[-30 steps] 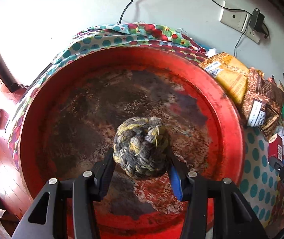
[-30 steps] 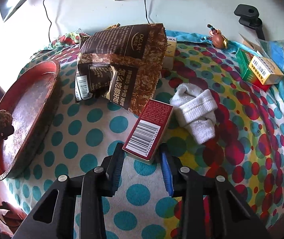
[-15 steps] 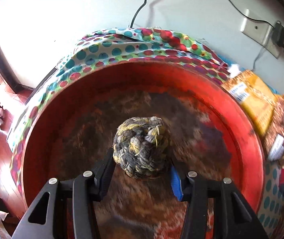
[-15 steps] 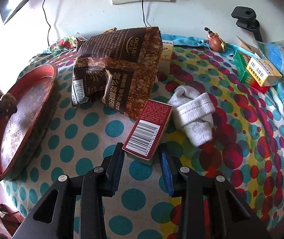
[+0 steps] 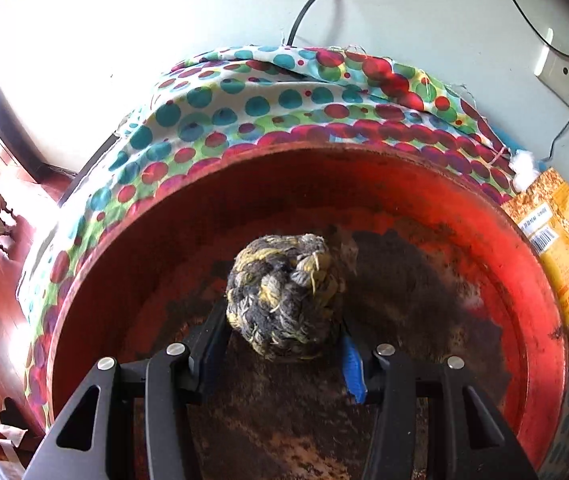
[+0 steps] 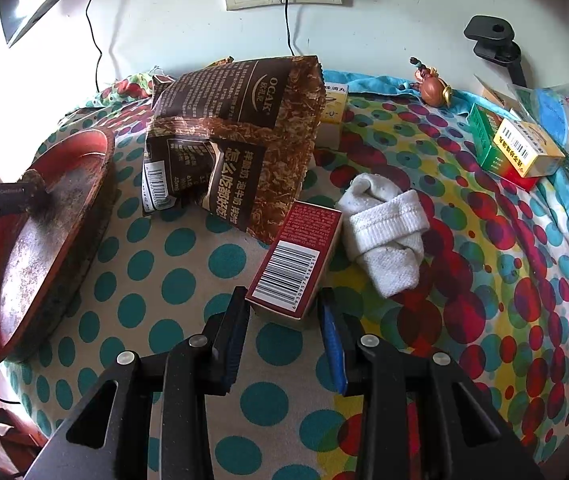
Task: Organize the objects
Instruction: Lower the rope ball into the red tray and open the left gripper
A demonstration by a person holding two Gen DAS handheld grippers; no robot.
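L gripper [image 5: 284, 344]: clamped on rope ball [image 5: 284, 296], held over red tray [image 5: 424, 184], ctr.
R gripper [image 6: 284, 332]: jaws narrow, straddling red box [image 6: 296, 260]; contact unclear.
Sock [image 6: 384, 232]: 3 o'clock, touching box.
Brown bag [image 6: 240, 140]: 12 o'clock of box.

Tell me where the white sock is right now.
In the right wrist view, the white sock lies on the dotted cloth right of centre, directly right of the red barcode box.

Rope ball [image 5: 284, 296] (grey-yellow braid) — over red tray [image 5: 404, 184]
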